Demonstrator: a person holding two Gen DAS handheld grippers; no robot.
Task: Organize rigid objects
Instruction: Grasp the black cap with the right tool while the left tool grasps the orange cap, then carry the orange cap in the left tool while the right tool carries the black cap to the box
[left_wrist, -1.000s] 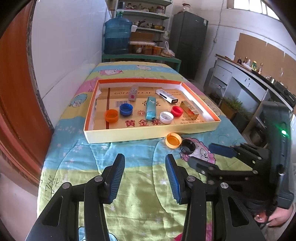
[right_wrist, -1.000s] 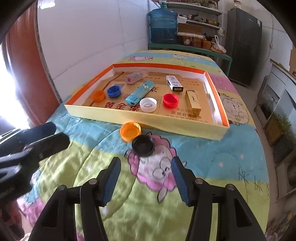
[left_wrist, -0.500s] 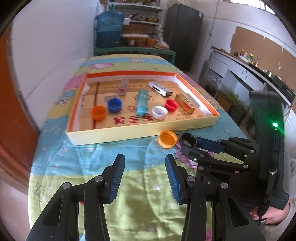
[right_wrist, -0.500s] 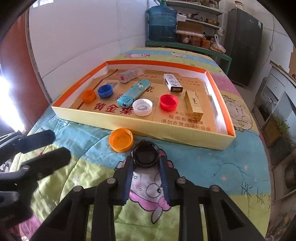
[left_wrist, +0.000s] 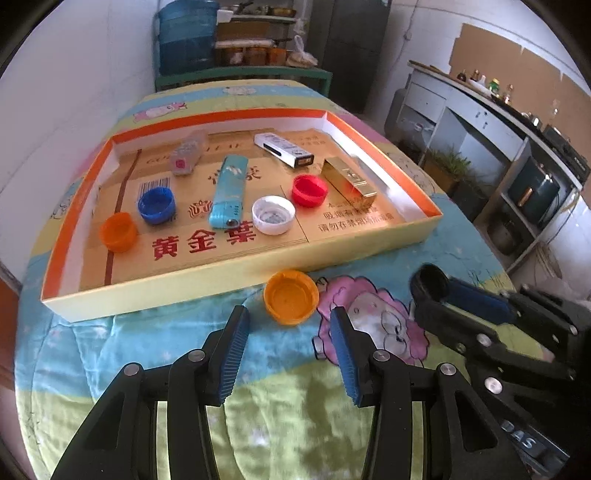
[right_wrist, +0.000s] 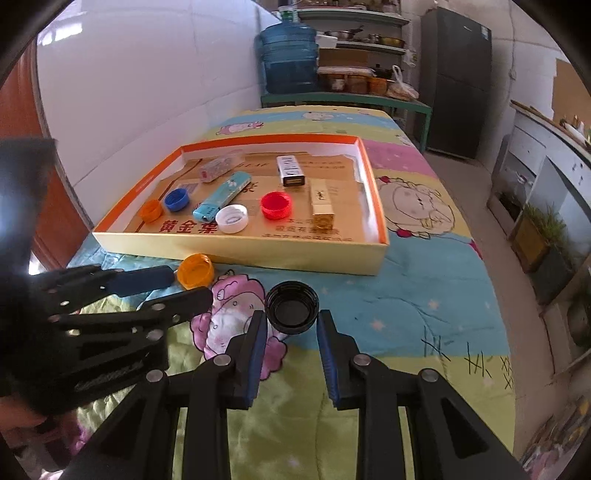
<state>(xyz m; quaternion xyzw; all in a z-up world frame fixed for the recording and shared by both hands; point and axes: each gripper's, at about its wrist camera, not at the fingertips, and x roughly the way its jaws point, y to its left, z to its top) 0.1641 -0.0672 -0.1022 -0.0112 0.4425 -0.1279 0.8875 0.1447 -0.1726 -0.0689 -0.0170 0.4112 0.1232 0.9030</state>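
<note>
A shallow yellow box (left_wrist: 258, 271) (right_wrist: 236, 254) with an orange rim holds caps, a blue lighter (left_wrist: 229, 190) and small cases. My right gripper (right_wrist: 291, 325) is shut on a black cap (right_wrist: 291, 306) and holds it above the cartoon blanket; the cap also shows in the left wrist view (left_wrist: 428, 282). An orange cap (left_wrist: 291, 301) (right_wrist: 195, 271) lies on the blanket just before the box's front wall. My left gripper (left_wrist: 290, 328) is open and empty, its fingertips on either side of that orange cap, just short of it.
Inside the box lie an orange cap (left_wrist: 118, 232), a blue cap (left_wrist: 157, 205), a white cap (left_wrist: 273, 214), a red cap (left_wrist: 309, 190), a gold case (left_wrist: 349, 177) and a white case (left_wrist: 284, 149). A white wall runs along the left. Shelves and a fridge stand behind.
My right gripper has lifted the black cap off the blanket and drawn it to the right. My left gripper has moved forward up to the orange cap, still open.
</note>
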